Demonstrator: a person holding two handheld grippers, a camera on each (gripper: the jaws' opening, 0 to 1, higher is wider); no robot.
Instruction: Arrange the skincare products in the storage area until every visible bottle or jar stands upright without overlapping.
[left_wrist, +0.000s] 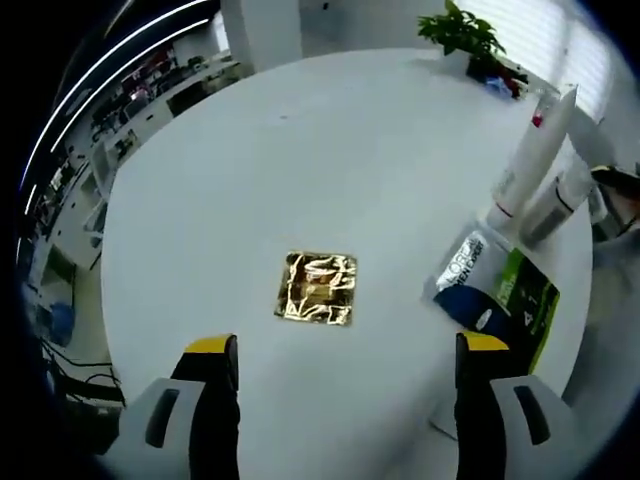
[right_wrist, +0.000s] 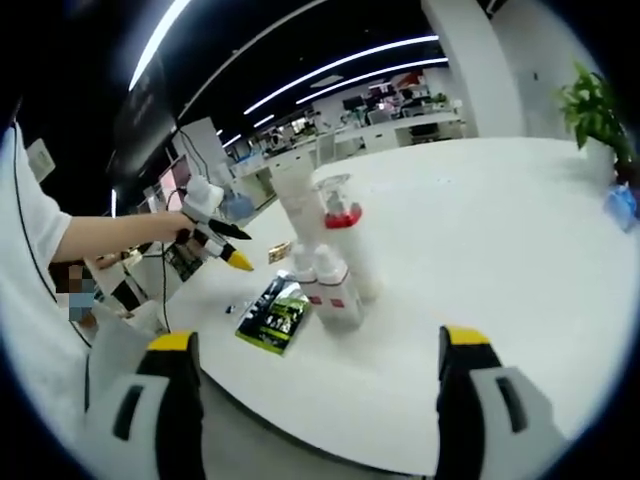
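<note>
Two grippers, both wide open and holding nothing. The left gripper (left_wrist: 345, 375) hovers over the white tabletop (left_wrist: 300, 150), a gold foil sachet (left_wrist: 318, 288) just ahead between its jaws. The flat green-and-black packet (left_wrist: 500, 290) lies ahead and to its right, near the tabletop's edge, its long axis slanting away. Beyond the packet the white bottles (left_wrist: 535, 160) stand upright, bunched together. The right gripper (right_wrist: 315, 390) faces that same cluster (right_wrist: 335, 250), packet (right_wrist: 275, 315) just left of it; the left looks nearer.

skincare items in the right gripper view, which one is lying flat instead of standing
The black and green packet: it lies flat on the table, left of the white bottles, which stand upright.
</note>
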